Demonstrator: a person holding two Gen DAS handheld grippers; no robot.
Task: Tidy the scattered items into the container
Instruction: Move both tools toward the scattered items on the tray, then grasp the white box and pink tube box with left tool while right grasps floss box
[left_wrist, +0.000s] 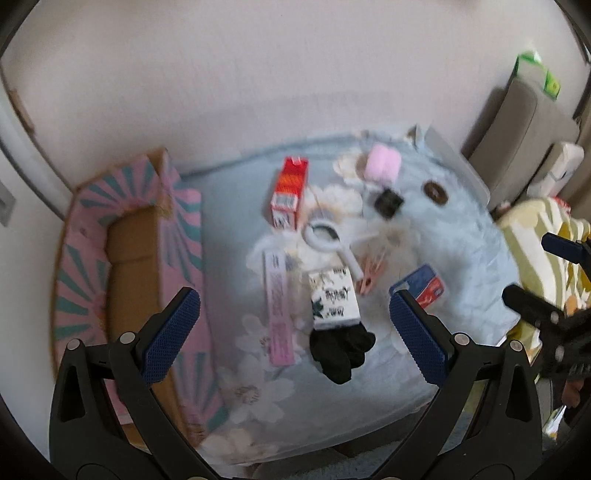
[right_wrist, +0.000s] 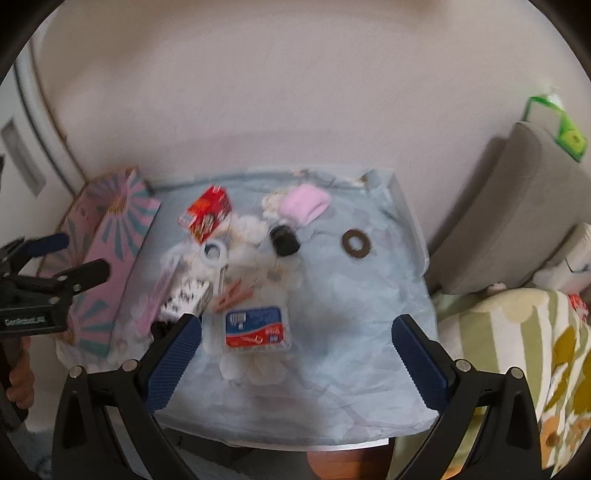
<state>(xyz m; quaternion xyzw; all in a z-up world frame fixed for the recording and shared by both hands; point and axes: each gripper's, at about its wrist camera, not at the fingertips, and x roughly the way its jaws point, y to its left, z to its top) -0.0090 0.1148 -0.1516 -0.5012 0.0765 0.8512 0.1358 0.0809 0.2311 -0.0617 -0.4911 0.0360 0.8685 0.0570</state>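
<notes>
**Hovering over the scattered items, both grippers empty**

Looking down through both wrist cameras, we are seeing the scattered items lying on a small table under a pale blue floral cloth (right_wrist: 332, 369). The container, a pink box with teal rays (left_wrist: 122, 251), is sitting at the table's left edge with its brown cardboard interior facing up.

We are noting the items from centre outward: a black-and-white printed package with black fabric at its end (left_wrist: 334, 302), a long pink strip (left_wrist: 277, 306) just left of it, a white ring-shaped tool with a handle (left_wrist: 327, 236) just behind it, and pink clothespins (left_wrist: 371, 273) beside that handle. A red carton (left_wrist: 290, 190) is lying nearer the wall. A pink roll (left_wrist: 382, 162), a small black cap-like object (left_wrist: 388, 201) and a brown ring (right_wrist: 355, 242) are lying toward the right rear. A blue-and-red flat pack (right_wrist: 258, 326) is lying nearest the right gripper.

We are holding the left gripper (left_wrist: 295, 332) above the table with its jaws spread wide, gripping nothing. The right gripper (right_wrist: 297, 352) is likewise gaping and empty. Both views are slightly blurred.

A grey sofa (right_wrist: 517, 206) is standing to the right.
</notes>
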